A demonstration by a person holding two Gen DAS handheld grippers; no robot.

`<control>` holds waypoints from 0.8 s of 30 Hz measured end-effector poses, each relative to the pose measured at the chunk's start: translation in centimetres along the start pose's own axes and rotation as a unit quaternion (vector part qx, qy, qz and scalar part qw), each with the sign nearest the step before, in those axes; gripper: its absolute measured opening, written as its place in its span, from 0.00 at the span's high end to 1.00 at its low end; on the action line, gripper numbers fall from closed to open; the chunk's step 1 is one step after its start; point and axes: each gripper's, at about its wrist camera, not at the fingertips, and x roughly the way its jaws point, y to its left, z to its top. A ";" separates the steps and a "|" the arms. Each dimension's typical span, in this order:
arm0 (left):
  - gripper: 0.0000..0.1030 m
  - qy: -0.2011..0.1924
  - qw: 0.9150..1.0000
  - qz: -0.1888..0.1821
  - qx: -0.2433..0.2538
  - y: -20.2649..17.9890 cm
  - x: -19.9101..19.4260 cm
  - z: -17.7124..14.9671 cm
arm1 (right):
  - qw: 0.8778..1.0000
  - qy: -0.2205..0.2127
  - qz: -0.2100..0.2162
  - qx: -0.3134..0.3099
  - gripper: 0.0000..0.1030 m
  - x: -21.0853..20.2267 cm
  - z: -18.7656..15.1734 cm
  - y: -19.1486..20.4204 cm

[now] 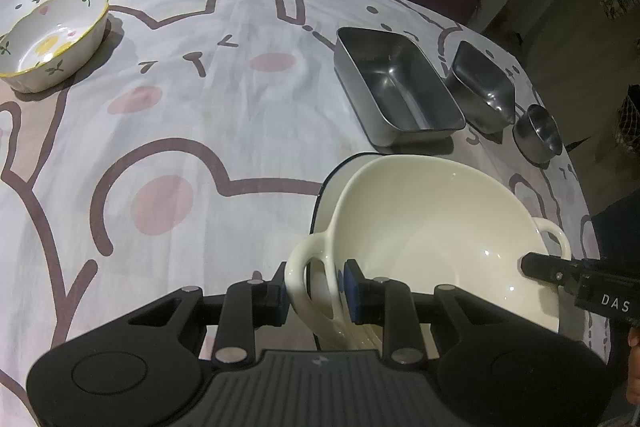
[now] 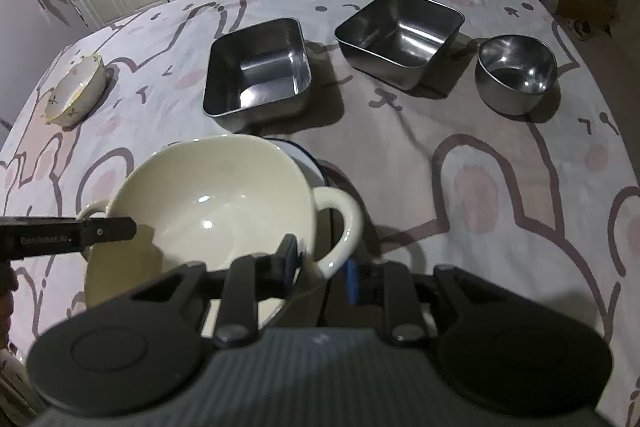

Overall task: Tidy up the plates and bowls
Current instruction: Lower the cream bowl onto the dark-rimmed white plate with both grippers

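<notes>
Presently catalogued, with the cream two-handled bowl [image 1: 432,239] as the reference piece.

Item 1: cream two-handled bowl, glossy, empty, tilted. It sits over a white dish with a dark blue rim [image 2: 308,157], which shows only as a sliver behind the bowl.

Item 2: left gripper [image 1: 316,287]. Its blue-padded fingers [image 1: 352,291] straddle the bowl's near loop handle, one pad outside the loop and one against the bowl wall. Whether the pads press on the handle cannot be told; the jaws stand narrowly apart with the handle between them.

Item 3: right gripper [image 2: 320,267]. It sits at the bowl's opposite loop handle, one finger inside the bowl rim, the other outside by the handle. The handle lies between the jaws; firm contact cannot be confirmed.

Item 4: large rectangular steel container [image 2: 260,67], empty, just beyond the bowl.

Item 5: square steel container [image 2: 400,35], empty, beyond the bowl and to the right of item 4.

Item 6: small round steel bowl [image 2: 516,75], empty, farthest right of the steel pieces, well apart from the cream bowl.

Item 7: white ceramic bowl with yellow scalloped rim [image 1: 52,39], with green sprigs and yellow flower marks, far left of the cream bowl, well apart.

Item 8: tablecloth with rabbit pattern [image 1: 200,147], pink and brown on white, under all pieces.
</notes>
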 end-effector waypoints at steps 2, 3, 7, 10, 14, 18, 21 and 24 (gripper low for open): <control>0.72 0.000 1.000 0.000 0.003 -0.1 0.0 -0.1 | 1.000 0.002 -0.001 -0.001 0.71 0.1 0.0 0.0; 0.72 0.000 1.000 0.001 0.005 -0.1 0.0 -0.1 | 1.000 0.002 -0.002 -0.001 0.70 0.1 -0.1 0.0; 0.72 0.000 1.000 0.001 0.007 -0.2 0.1 -0.1 | 1.000 0.006 -0.007 -0.003 0.70 0.2 -0.2 0.1; 0.72 0.001 1.000 0.000 0.010 -0.2 0.1 -0.1 | 1.000 0.008 -0.008 -0.001 0.69 0.2 -0.2 0.1; 0.72 0.002 1.000 0.001 0.021 -0.5 0.1 -0.2 | 1.000 0.012 -0.009 0.002 0.69 0.4 -0.2 0.1; 0.73 0.003 1.000 -0.002 0.021 -0.5 0.1 -0.2 | 1.000 0.020 -0.006 0.014 0.68 0.7 -0.3 -0.3; 0.74 0.004 1.000 -0.005 0.018 -0.4 0.1 -0.2 | 1.000 0.022 -0.008 0.015 0.68 0.9 -0.3 -0.3; 0.74 0.004 1.000 -0.006 0.017 -0.4 0.1 -0.1 | 1.000 0.023 -0.011 0.017 0.68 1.0 -0.3 -0.1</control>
